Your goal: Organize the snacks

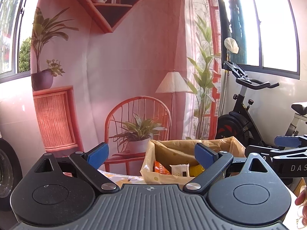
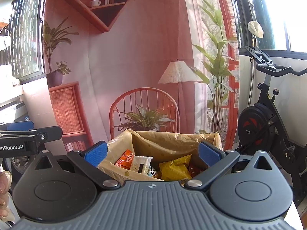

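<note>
Landmark: bag-lined box [image 2: 168, 141] on the table w/ floral cloth [image 1: 122, 177]. Left gripper [image 1: 151, 156] spread wide, nothing held, just before the box's left-front corner. Right gripper [image 2: 153, 154] also wide, empty, right above the box's front rim. Inside the box: orange packet [image 2: 125, 160] at left, white cracker pack [image 2: 141, 164] beside it, yellow bag [image 2: 175, 167] to the right. Exercise bike [image 2: 268, 118] stands right of the box.
</note>
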